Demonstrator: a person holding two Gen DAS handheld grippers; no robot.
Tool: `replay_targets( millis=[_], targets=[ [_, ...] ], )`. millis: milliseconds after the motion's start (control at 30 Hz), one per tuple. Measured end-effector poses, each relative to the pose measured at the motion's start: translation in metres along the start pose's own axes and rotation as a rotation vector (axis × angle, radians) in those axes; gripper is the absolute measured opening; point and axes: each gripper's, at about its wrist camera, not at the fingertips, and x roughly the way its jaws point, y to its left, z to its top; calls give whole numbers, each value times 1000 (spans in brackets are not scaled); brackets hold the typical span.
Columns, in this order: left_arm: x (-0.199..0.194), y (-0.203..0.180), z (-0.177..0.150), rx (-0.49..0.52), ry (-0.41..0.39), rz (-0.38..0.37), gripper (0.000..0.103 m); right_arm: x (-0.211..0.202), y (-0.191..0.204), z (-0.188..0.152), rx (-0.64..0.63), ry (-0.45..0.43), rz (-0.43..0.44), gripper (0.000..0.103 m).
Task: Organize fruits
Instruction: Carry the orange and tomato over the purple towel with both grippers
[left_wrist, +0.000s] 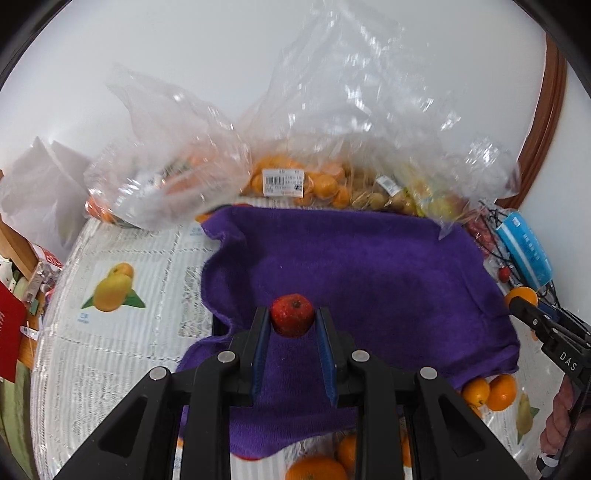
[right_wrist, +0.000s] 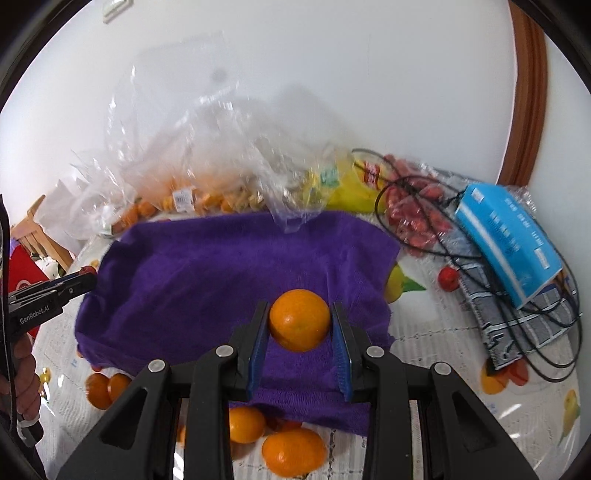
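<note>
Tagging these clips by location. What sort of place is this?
Likely a home dining table: a fruit-print tablecloth, clear bags of shop-bought fruit against a white wall, and a wooden chair beside it.

Red fruit (left_wrist: 292, 314), orange (right_wrist: 299, 319), each between jaws

White "DAS" on right gripper (left_wrist: 517, 302) body at 4 o'clock; "GenRobot.AI" on left gripper (right_wrist: 88, 275) body at 9 o'clock.
</note>
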Motion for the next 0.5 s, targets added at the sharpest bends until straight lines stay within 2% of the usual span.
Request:
replay_targets(
  millis=[500],
  targets=[
    [33,0,-13,12,65,-6,25,41,1,-13,1,87,-2,32]
  ],
)
